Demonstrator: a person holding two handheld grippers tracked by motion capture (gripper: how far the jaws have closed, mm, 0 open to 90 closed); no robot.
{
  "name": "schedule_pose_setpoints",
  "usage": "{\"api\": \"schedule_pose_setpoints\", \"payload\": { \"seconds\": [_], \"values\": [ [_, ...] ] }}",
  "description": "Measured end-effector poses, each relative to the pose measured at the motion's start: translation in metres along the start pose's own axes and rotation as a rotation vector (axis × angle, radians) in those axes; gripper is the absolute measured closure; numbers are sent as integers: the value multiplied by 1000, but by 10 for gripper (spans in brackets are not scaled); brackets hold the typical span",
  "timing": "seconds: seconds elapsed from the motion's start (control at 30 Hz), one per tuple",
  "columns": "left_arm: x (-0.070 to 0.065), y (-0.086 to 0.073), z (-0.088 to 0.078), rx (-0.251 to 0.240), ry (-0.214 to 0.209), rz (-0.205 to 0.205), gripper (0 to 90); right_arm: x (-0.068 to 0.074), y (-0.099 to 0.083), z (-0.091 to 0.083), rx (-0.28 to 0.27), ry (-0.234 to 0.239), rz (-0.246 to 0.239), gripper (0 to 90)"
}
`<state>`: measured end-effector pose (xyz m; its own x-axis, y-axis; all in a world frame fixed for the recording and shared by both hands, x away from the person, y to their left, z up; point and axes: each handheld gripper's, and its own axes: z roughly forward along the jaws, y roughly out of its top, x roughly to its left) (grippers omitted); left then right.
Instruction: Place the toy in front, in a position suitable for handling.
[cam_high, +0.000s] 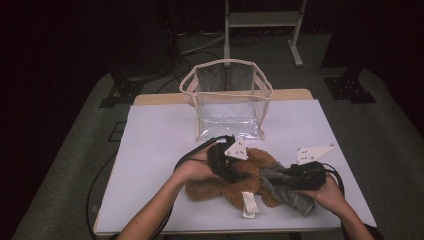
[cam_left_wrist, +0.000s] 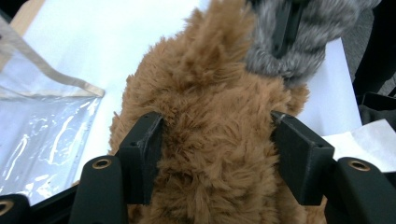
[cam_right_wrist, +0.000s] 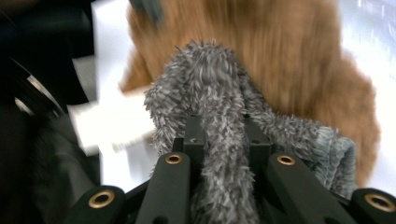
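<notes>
High view: the brown plush toy (cam_high: 225, 187) lay near the table's (cam_high: 150, 145) front edge, partly hidden beneath both tools, the clear bag (cam_high: 227, 100) behind it.

Left gripper view: left hand-held gripper (cam_left_wrist: 215, 154) stood half apart, straddling the plush; contact unclear.

Right gripper view: blurred; right hand-held gripper (cam_right_wrist: 224, 135) clamped the grey fabric (cam_right_wrist: 219, 93).

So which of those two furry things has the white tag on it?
The brown plush item, lying on the white table; its white tag sticks out at the near edge. The grey fuzzy sock, pinched by the right gripper, shows none.
</notes>
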<state>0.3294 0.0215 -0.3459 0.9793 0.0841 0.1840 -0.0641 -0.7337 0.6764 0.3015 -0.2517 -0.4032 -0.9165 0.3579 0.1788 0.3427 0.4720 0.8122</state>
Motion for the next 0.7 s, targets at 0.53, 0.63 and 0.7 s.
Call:
{"api": "schedule_pose_setpoints", "payload": {
  "seconds": [0.53, 0.63, 0.7],
  "values": [
    [-2, -7, -5, -19, 5, -2, 363, 3, 48, -32, -99, -10, -51, 765],
    [-3, -5, -3, -19, 2, 0, 365, 5, 74, -30, -101, -1, -93, 765],
    [-3, -5, -2, -18, 0, 1, 367, 5, 90, -24, -85, 3, -112, 765]
  ]
}}
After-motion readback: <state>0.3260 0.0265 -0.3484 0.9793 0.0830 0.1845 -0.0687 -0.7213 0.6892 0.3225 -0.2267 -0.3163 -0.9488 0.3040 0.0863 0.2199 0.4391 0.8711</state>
